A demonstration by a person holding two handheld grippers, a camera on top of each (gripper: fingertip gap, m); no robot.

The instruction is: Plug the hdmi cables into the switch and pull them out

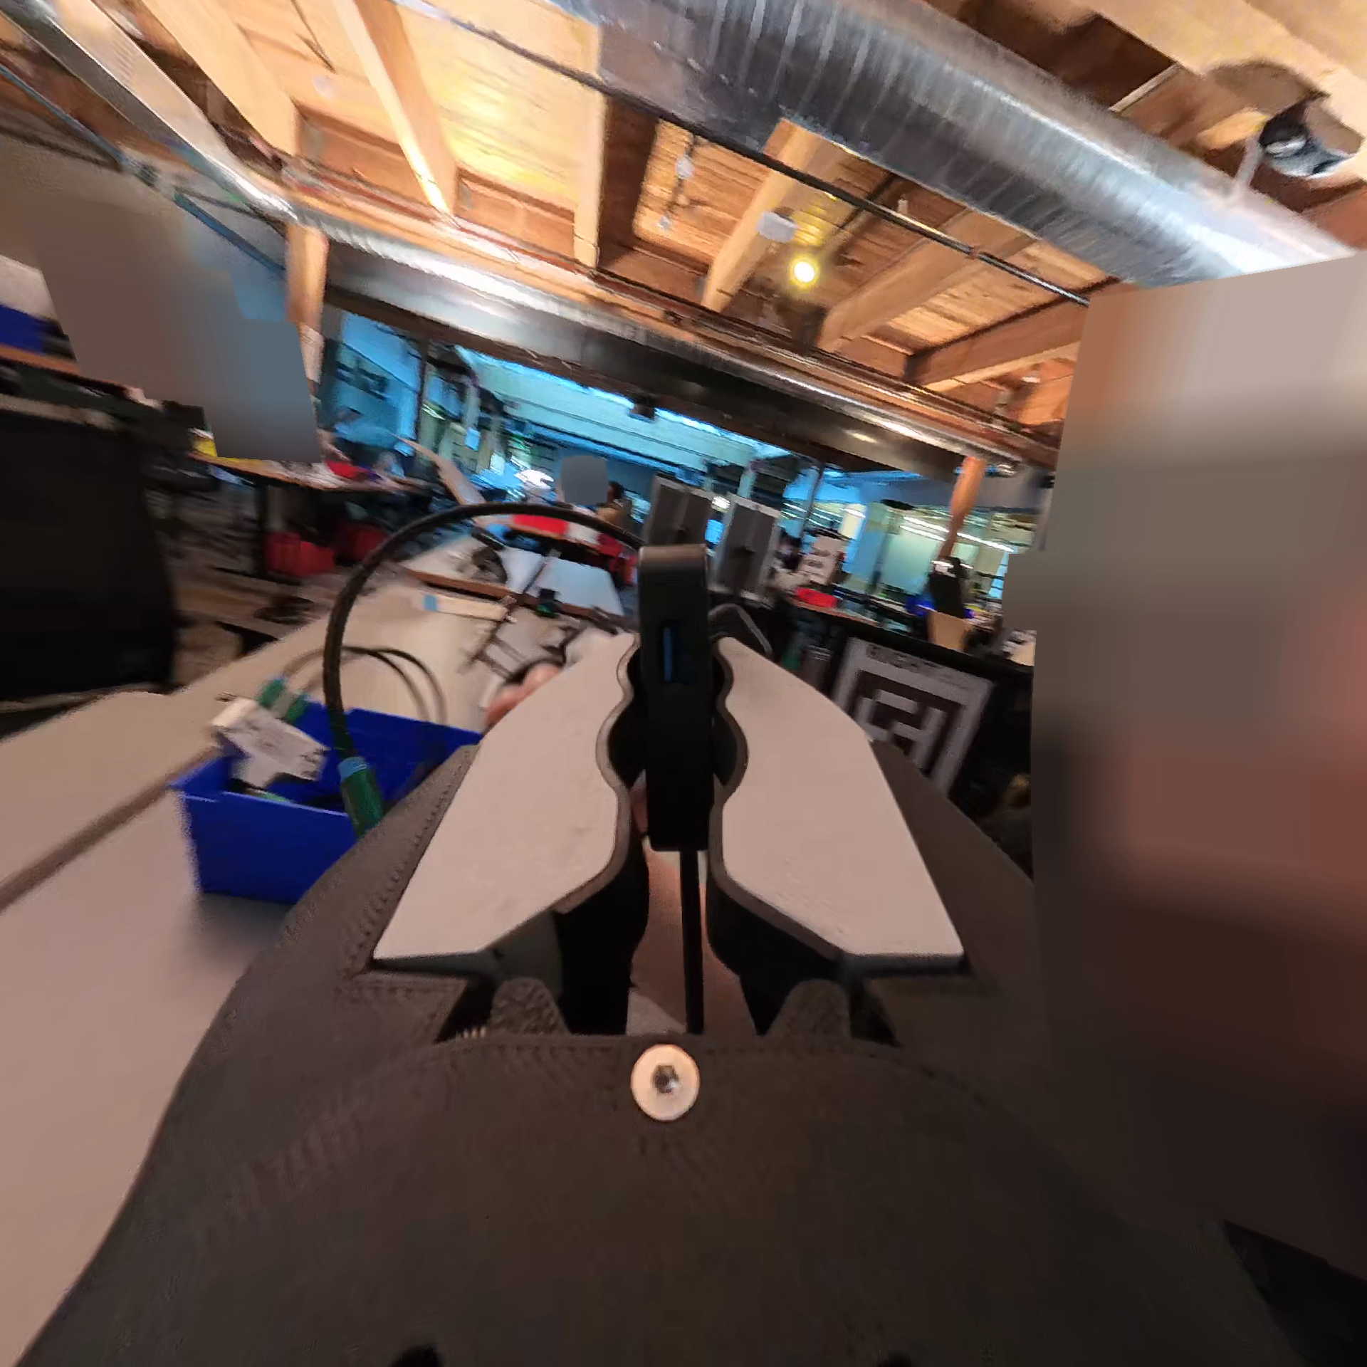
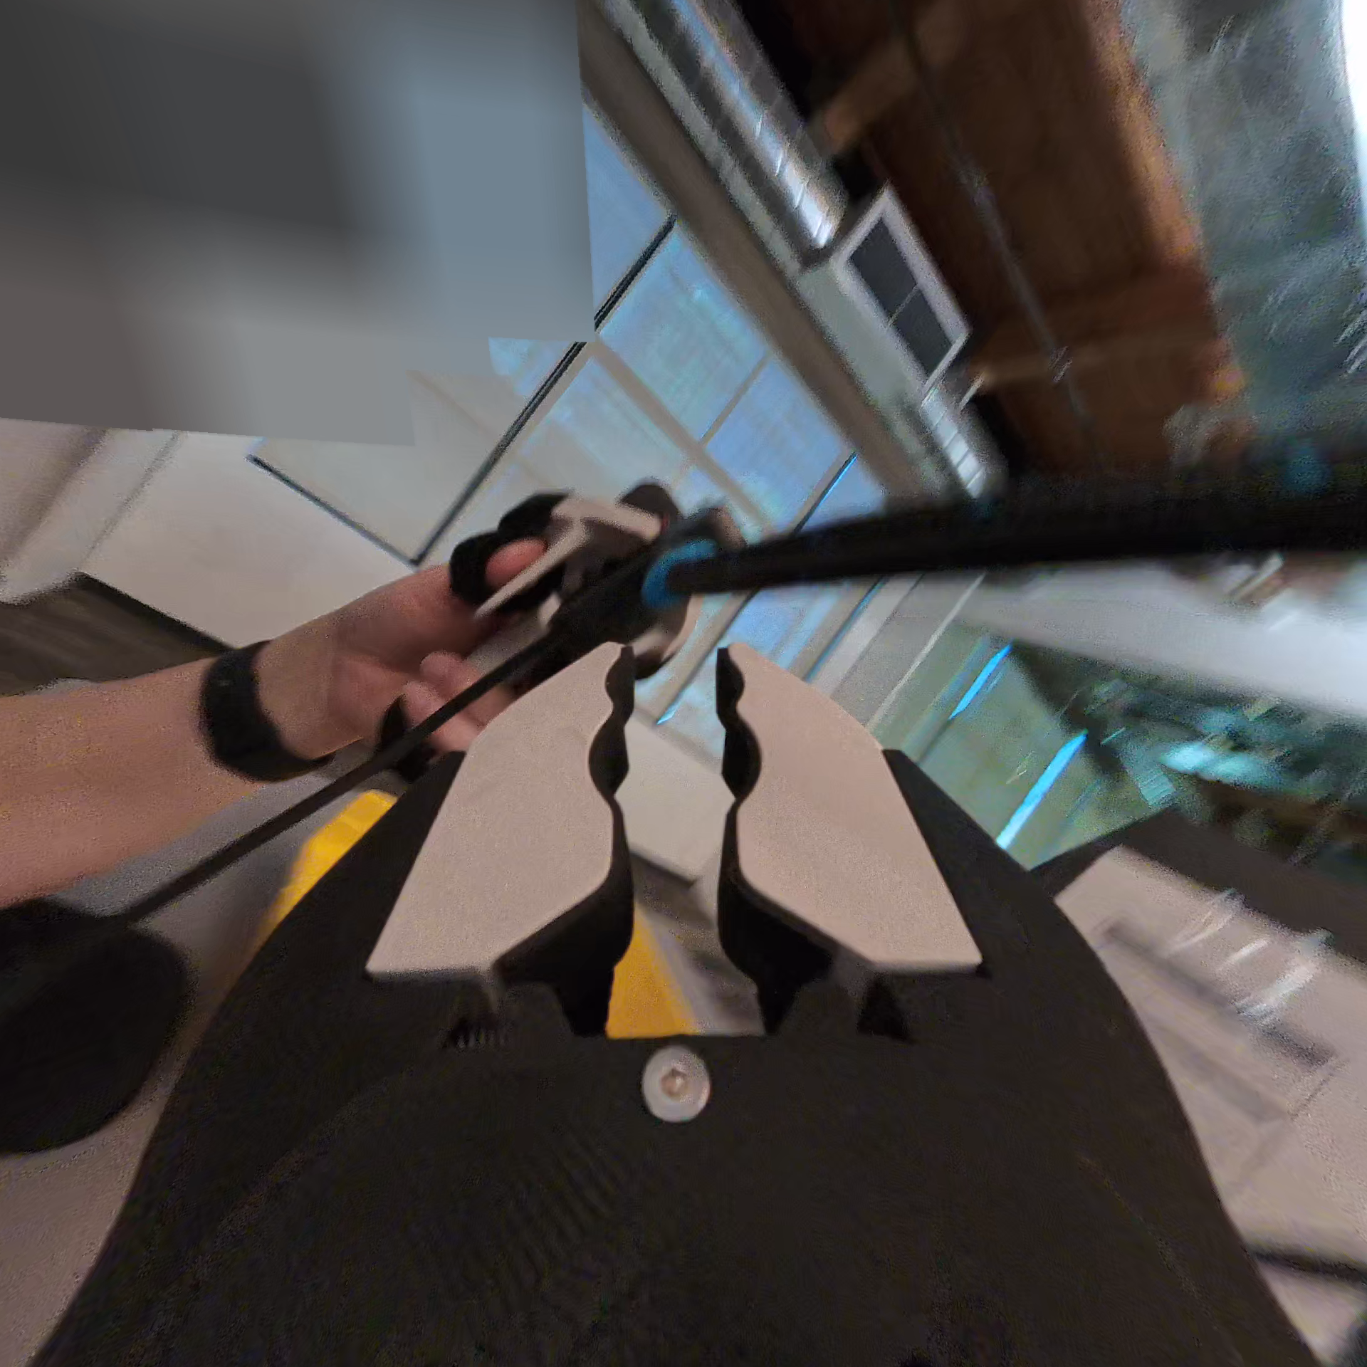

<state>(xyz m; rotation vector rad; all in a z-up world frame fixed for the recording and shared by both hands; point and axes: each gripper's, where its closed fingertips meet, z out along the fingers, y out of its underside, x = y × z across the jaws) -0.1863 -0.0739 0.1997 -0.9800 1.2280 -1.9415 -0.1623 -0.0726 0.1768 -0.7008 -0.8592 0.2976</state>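
Observation:
My left gripper (image 1: 674,666) is shut on a slim black switch (image 1: 672,710) with a blue port and holds it upright above the table. A black cable (image 1: 348,614) arcs from the switch's top to the left and down to a green plug (image 1: 360,795). A thin black lead (image 1: 694,939) hangs from the switch's bottom. My right gripper (image 2: 674,666) is open and empty. Just beyond its tips, the right wrist view shows the other gripper (image 2: 584,547) in a person's hand (image 2: 370,651). A thick black cable (image 2: 962,540) with a blue collar (image 2: 666,569) runs off right from there.
A blue bin (image 1: 251,836) with a white part and cables stands on the grey table (image 1: 111,962) at left. A black-and-white marker board (image 1: 910,710) stands behind the right finger. A yellow patch (image 2: 643,984) shows under my right gripper. Workshop benches fill the background. My right fingertips sit around 4 cm from my left ones.

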